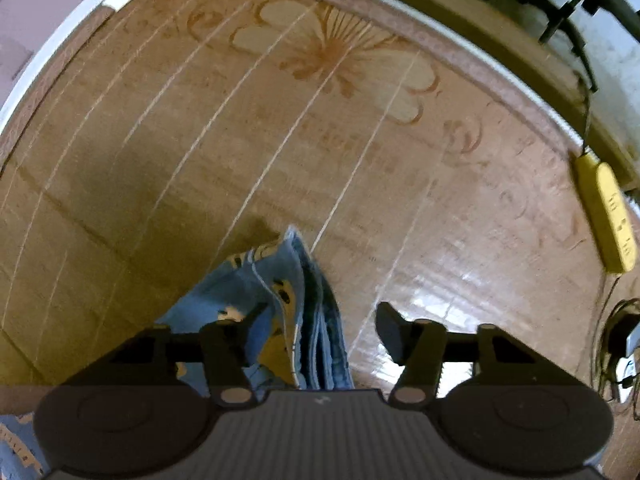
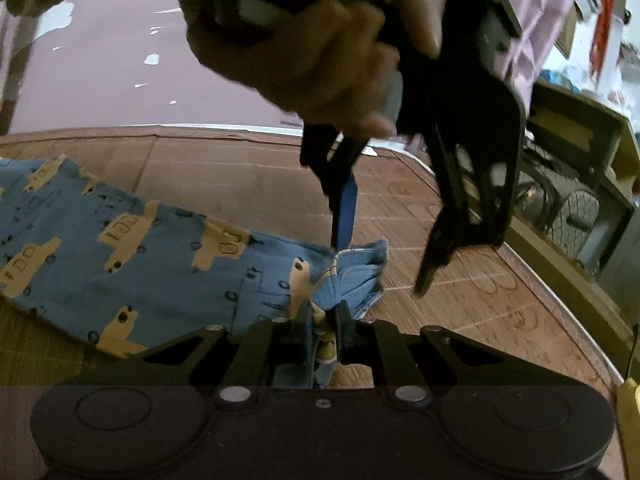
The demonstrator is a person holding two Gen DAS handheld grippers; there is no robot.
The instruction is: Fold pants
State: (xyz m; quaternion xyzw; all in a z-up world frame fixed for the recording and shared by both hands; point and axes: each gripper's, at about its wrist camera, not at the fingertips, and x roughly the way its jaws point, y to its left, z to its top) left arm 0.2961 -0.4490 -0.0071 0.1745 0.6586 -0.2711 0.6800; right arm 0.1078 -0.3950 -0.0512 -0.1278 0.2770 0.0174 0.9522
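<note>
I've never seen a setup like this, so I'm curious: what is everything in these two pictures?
pants: one, blue with tan truck print, lying on the mat, one end bunched and lifted
mat: one, brown woven with a flower pattern, under the pants
power strip: one, yellow, at the mat's right edge
left tongs: one, black, open around the bunched end of the pants
right tongs: one, black, shut on the pants' edge
hand: one, holding the left tongs' handle

A lived-in home bedroom, by the look of it: a bed covered by a brown woven bamboo mat with a pale flower print fills both views. A yellow plastic power strip lies along its right edge, and just past that edge stand olive-painted wooden furniture and tangled black cables.
</note>
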